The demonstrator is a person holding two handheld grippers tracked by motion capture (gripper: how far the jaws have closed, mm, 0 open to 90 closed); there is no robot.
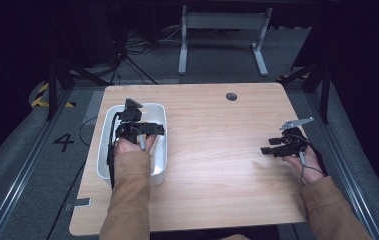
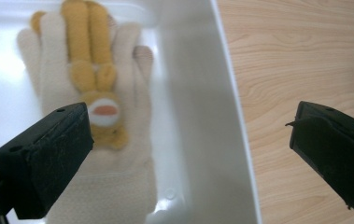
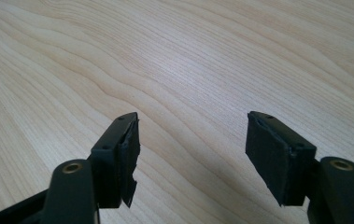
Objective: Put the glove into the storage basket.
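- Two hand-held grippers are in use at a light wooden table (image 1: 212, 150); each is carried by a hand in a tan sleeve entering from the near edge.
- Left gripper (image 1: 139, 127): held over a white rectangular tub (image 1: 159, 112) standing on the left part of the table.
- In the left gripper view its jaws stand wide apart and grip nothing. One jaw hangs over the inside of the tub, the other over bare tabletop, so the tub's right wall (image 2: 230, 116) lies between them.
- Cream knitted glove (image 2: 118, 154): lies flat on the tub floor, fingers pointing away from the camera. A small yellow-orange plush animal figure (image 2: 93, 70) sits on the back of the glove.
- The jaw on the tub side covers part of the glove's lower left edge in that view; whether it touches the fabric cannot be told.
- Right gripper (image 1: 272, 145): low over the right part of the table, well apart from the tub, pointing toward the table's middle.
- In the right gripper view its jaws are spread wide and empty, with plain wood grain (image 3: 188, 70) beneath and between them.
- Surroundings: a dark round grommet (image 1: 231, 96) near the far table edge; a grey metal stand (image 1: 222, 35) and cables (image 1: 127, 50) on the carpeted floor beyond; a painted numeral 4 (image 1: 64, 142) on the floor to the left.
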